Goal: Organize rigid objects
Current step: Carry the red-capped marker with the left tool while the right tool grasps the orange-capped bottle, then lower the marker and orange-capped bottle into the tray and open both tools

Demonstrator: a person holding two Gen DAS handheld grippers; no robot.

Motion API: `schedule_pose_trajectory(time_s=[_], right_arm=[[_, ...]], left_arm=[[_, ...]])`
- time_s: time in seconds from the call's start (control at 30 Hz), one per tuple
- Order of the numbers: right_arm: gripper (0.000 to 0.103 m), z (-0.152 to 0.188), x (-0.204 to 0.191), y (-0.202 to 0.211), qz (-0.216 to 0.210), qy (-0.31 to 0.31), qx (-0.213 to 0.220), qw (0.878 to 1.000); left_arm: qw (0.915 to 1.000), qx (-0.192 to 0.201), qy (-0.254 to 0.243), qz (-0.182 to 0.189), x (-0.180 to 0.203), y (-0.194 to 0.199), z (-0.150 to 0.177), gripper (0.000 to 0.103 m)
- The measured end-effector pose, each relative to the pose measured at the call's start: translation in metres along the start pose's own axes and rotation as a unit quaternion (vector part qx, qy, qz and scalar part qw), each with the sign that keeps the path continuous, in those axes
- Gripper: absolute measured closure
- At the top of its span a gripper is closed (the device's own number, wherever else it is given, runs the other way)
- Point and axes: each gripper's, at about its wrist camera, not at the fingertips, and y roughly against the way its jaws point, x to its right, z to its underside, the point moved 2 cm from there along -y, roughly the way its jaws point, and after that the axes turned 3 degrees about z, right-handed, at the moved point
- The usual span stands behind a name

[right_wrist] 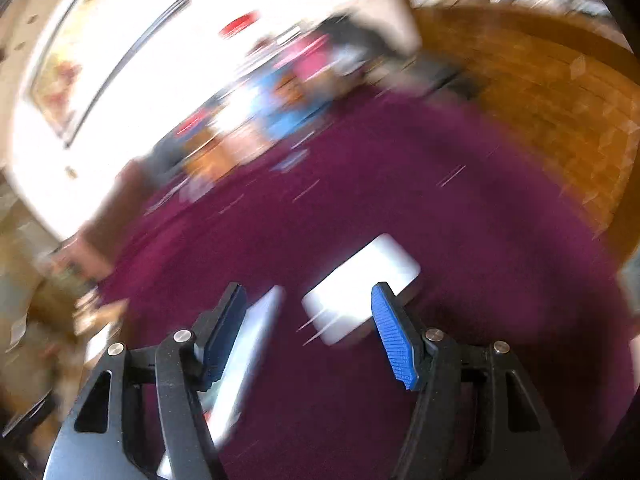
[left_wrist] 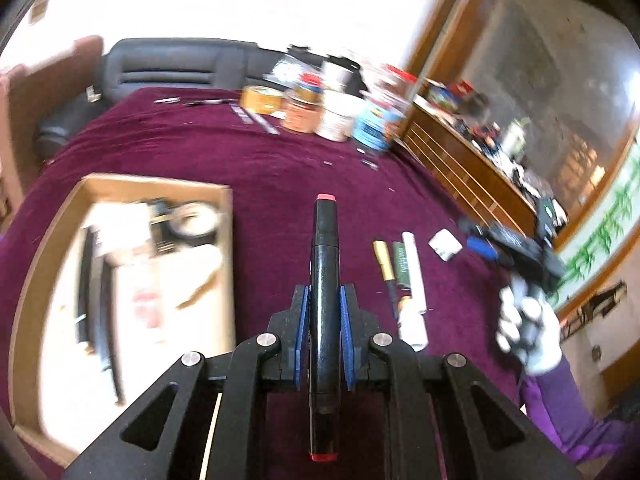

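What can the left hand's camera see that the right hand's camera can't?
Only the left wrist view shows the left gripper shut on a black marker, and the wooden tray of things beside it. Only the right wrist view shows the right gripper from close up, open and holding nothing. Both show the purple cloth and a small white block lying on it.

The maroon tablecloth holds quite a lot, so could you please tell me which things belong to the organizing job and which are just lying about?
Part of the job:
- black marker, held in the left claw
- cardboard tray with items already in it
- gold pen, white tube and white eraser
- open right claw, above the eraser

Lying about:
- jars and tape rolls at the far edge
- black chair
- wooden cabinet
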Motion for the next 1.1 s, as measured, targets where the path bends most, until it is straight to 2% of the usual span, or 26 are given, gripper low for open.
schedule_pose_trajectory(time_s=[0.1, 0.17, 0.2, 0.27, 0.4, 0.47, 0.53, 0.67, 0.8, 0.9, 1.1], right_arm=[[0.039, 0.046, -0.046, -0.002, -0.048, 0.043, -0.065, 0.996], [0.039, 0.075, -0.069, -0.010, -0.046, 0.059, -0.101, 0.992], [0.039, 0.082, -0.075, -0.013, -0.037, 0.066, -0.107, 0.991], [0.043, 0.097, -0.090, -0.019, -0.014, 0.084, -0.113, 0.990], [0.048, 0.103, -0.104, -0.030, 0.019, 0.098, -0.117, 0.988], [0.059, 0.105, -0.110, -0.036, 0.060, 0.120, -0.103, 0.986], [0.078, 0.107, -0.111, -0.036, 0.093, 0.136, -0.093, 0.982], [0.078, 0.113, -0.104, -0.027, 0.099, 0.134, -0.091, 0.982], [0.078, 0.115, -0.100, -0.015, 0.058, 0.102, -0.103, 0.988], [0.078, 0.112, -0.109, -0.003, 0.004, 0.086, -0.109, 0.990], [0.078, 0.109, -0.161, -0.010, -0.079, 0.110, -0.138, 0.981]], left_arm=[[0.9993, 0.014, 0.034, -0.004, -0.031, 0.019, 0.009, 0.091], [0.9982, 0.022, 0.055, -0.006, -0.049, 0.027, 0.016, 0.091], [0.9977, 0.024, 0.062, -0.006, -0.056, 0.029, 0.019, 0.091], [0.9964, 0.031, 0.078, -0.005, -0.069, 0.036, 0.027, 0.091], [0.9942, 0.043, 0.098, -0.012, -0.091, 0.051, 0.038, 0.091], [0.9930, 0.047, 0.107, -0.017, -0.102, 0.057, 0.043, 0.091], [0.9912, 0.050, 0.120, -0.023, -0.114, 0.062, 0.048, 0.091], [0.9883, 0.050, 0.140, -0.032, -0.133, 0.068, 0.056, 0.091], [0.9856, 0.042, 0.157, -0.046, -0.148, 0.065, 0.058, 0.091], [0.9840, 0.022, 0.167, -0.060, -0.161, 0.057, 0.057, 0.091], [0.9827, -0.022, 0.163, -0.086, -0.174, 0.033, 0.047, 0.091]])
